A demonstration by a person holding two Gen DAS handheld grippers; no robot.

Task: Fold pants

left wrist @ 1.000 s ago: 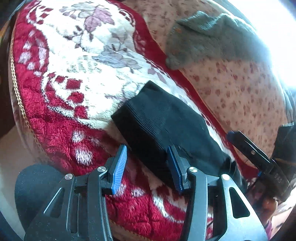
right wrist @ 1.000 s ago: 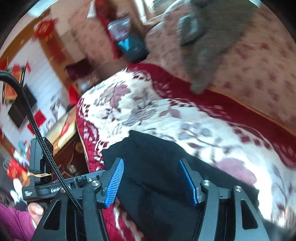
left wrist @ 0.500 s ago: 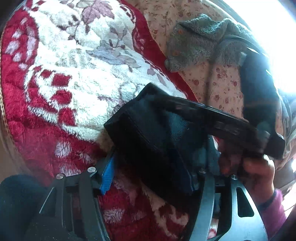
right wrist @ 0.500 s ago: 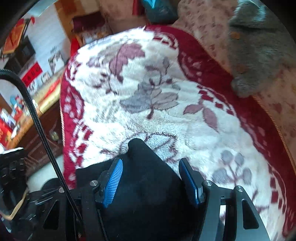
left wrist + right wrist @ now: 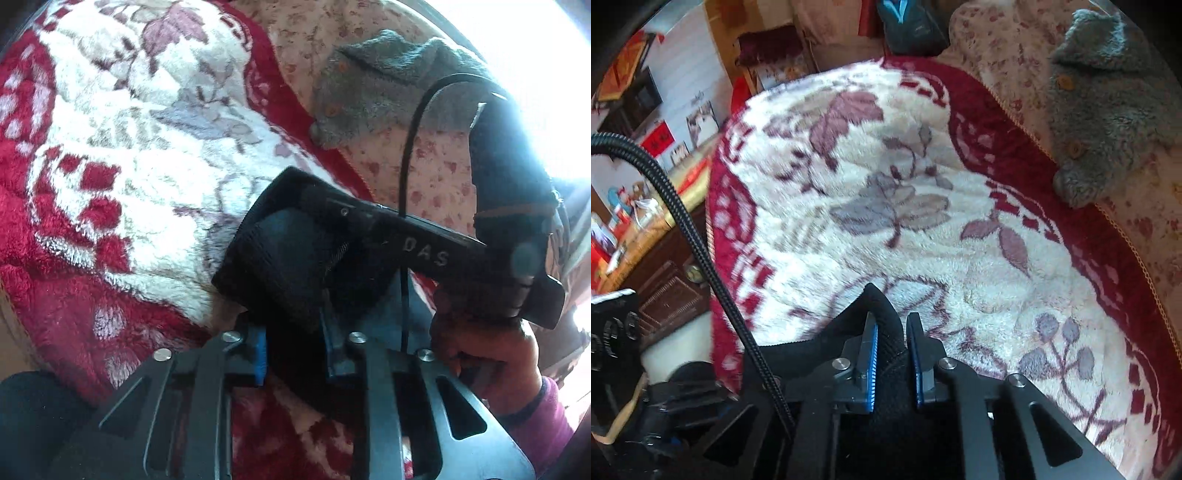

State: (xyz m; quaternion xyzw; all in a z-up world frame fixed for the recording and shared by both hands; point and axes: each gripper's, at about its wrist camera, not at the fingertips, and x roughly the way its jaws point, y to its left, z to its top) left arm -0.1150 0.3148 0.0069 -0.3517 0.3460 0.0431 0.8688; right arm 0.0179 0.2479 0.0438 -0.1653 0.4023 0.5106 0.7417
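The black pants (image 5: 284, 266) lie bunched on a red and white floral blanket (image 5: 122, 155). In the left wrist view my left gripper (image 5: 293, 350) is shut on the near edge of the black fabric. The right gripper's black body (image 5: 424, 243) reaches across the pants from the right, held by a hand (image 5: 491, 354). In the right wrist view my right gripper (image 5: 892, 354) is shut on a raised fold of the black pants (image 5: 882, 314), above the blanket (image 5: 886, 206).
A grey fleece garment (image 5: 1108, 103) lies on the beige flowered sofa back (image 5: 1004, 44) beyond the blanket. A dark wooden cabinet (image 5: 665, 291) with clutter stands left of the sofa. A black cable (image 5: 687, 229) hangs across the left side.
Both grippers have closed on the black pants. The right gripper moved in over the pants beside the left one and lifted a fold of the fabric.
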